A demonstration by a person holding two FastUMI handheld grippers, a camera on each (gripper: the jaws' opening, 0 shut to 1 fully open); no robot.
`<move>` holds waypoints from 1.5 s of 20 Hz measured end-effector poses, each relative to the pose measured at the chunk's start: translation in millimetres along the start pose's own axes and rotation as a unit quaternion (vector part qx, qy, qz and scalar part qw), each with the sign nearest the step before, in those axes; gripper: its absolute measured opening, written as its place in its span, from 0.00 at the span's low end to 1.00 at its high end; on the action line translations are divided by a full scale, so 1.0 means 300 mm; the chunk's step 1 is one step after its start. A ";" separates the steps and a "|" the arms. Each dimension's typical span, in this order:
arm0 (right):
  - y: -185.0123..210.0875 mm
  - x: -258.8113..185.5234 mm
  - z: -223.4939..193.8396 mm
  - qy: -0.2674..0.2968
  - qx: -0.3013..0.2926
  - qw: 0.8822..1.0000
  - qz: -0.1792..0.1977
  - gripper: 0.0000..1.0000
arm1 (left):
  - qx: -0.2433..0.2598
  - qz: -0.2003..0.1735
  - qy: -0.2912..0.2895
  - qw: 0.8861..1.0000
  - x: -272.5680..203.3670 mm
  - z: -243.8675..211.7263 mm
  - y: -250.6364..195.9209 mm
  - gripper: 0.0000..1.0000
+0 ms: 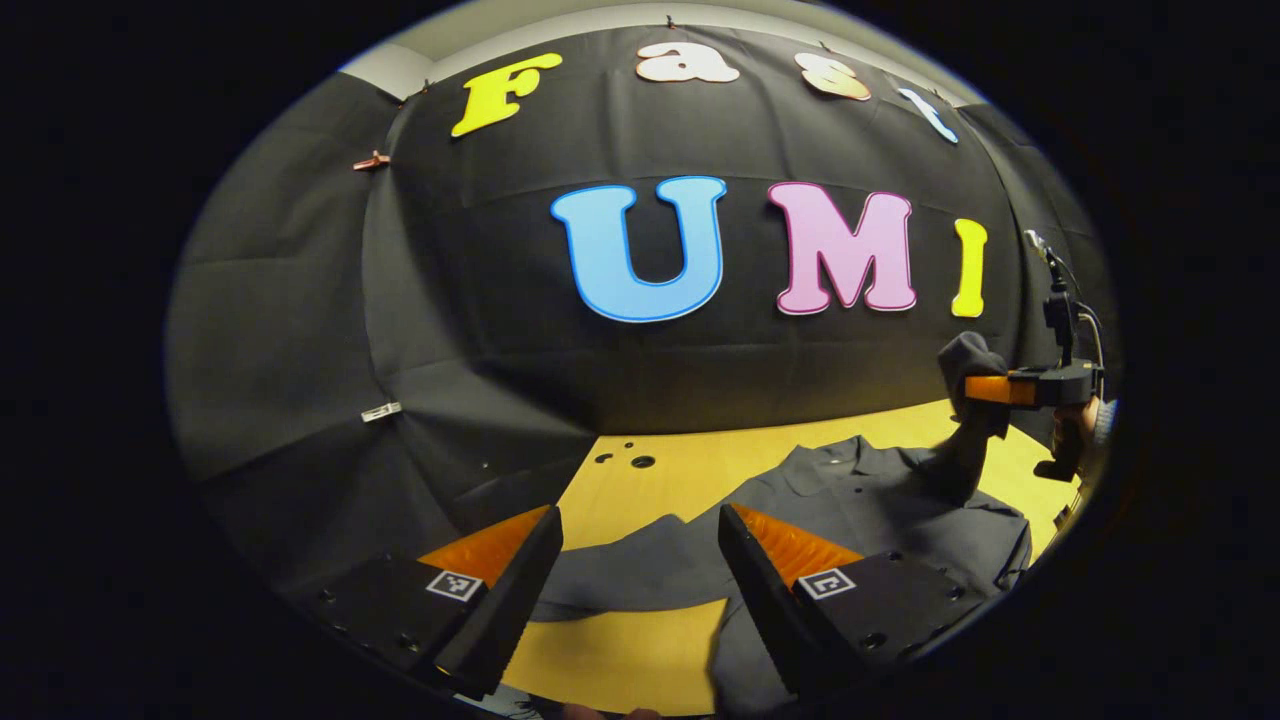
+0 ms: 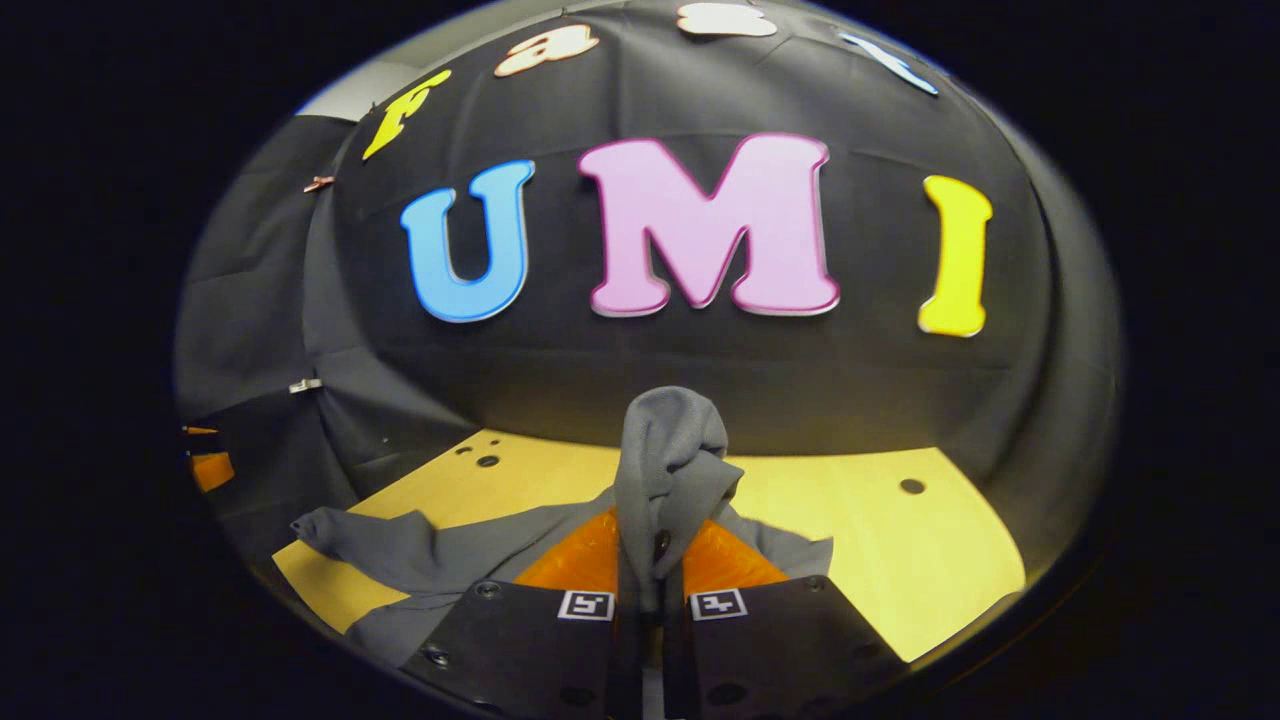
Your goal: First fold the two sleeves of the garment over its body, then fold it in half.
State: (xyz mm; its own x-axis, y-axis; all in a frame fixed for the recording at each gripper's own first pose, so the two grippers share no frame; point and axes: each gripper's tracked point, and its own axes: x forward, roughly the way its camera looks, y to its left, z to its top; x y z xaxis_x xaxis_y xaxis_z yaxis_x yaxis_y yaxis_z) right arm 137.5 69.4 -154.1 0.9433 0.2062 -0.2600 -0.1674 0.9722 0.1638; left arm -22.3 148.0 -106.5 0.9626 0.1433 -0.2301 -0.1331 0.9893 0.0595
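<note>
In the right gripper view the right gripper (image 2: 655, 560) is clamped on a bunched fold of the grey garment (image 2: 668, 455), which stands up between its orange fingers (image 2: 580, 555) and hides the fingertips; the rest of the cloth trails down to the yellow table (image 2: 900, 560), one sleeve (image 2: 370, 540) spread off to the left; the left gripper view shows what that view cannot, the left gripper (image 1: 640, 560) with its fingers well apart and holding nothing, hovering over the sleeve (image 1: 640, 565) just ahead; farther right, the right gripper (image 1: 985, 390) lifts cloth above the shirt body (image 1: 880, 505), a hand (image 1: 1085, 430) behind it; small holes (image 1: 630, 460) dot the table (image 1: 660, 480) near the black cloth wall (image 1: 480, 330).
</note>
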 end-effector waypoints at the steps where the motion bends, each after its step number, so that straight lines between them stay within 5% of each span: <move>1: 0.050 0.023 -0.058 0.015 -0.002 1.000 0.011 0.13 | 0.001 0.004 0.002 1.000 -0.005 -0.013 0.029 0.99; 5: 0.206 0.135 -0.289 0.084 -0.006 0.996 0.039 0.13 | 0.000 0.025 0.019 1.000 -0.004 -0.090 0.153 0.98; 13: 0.304 0.232 -0.561 0.185 0.018 0.982 0.032 0.17 | -0.013 0.052 0.047 0.997 0.068 -0.212 0.329 0.99; 16: 0.323 0.244 -0.618 0.212 0.028 0.976 0.030 0.13 | -0.013 0.055 0.053 0.997 0.102 -0.245 0.362 0.99; 18: 0.336 0.248 -0.645 0.226 0.033 0.973 0.027 0.32 | -0.010 0.056 0.059 0.997 0.134 -0.271 0.381 0.99; 21: 0.355 0.256 -0.666 0.235 0.039 0.971 0.022 0.24 | -0.017 0.056 0.069 0.996 0.173 -0.306 0.408 0.99; 22: 0.363 0.255 -0.668 0.238 0.042 0.970 0.024 0.36 | -0.019 0.054 0.072 0.996 0.187 -0.317 0.416 0.99; 25: 0.396 0.241 -0.667 0.246 0.054 0.967 0.037 0.43 | -0.023 0.054 0.080 0.995 0.232 -0.355 0.437 0.99; 26: 0.405 0.234 -0.660 0.247 0.057 0.966 0.043 0.36 | -0.024 0.054 0.084 0.995 0.243 -0.369 0.445 0.99; 27: 0.414 0.224 -0.651 0.246 0.060 0.966 0.049 0.52 | -0.027 0.053 0.087 0.994 0.259 -0.384 0.448 0.99; 28: 0.429 0.217 -0.641 0.245 0.064 0.966 0.056 0.56 | -0.030 0.052 0.090 0.994 0.271 -0.402 0.456 0.99; 29: 0.442 0.201 -0.627 0.245 0.069 0.965 0.063 0.58 | -0.034 0.051 0.093 0.994 0.292 -0.414 0.460 0.99; 30: 0.455 0.188 -0.615 0.247 0.076 0.963 0.072 0.49 | -0.039 0.051 0.096 0.993 0.311 -0.431 0.462 0.99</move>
State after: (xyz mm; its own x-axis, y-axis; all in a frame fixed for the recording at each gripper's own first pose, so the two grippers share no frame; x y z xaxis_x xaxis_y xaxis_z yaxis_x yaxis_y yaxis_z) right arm 114.9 234.4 -322.0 0.6563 0.4015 -0.6388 -0.2062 0.9099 0.3599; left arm 18.4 302.0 -245.4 0.8816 0.2386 -0.4073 -0.2531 0.9672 0.0188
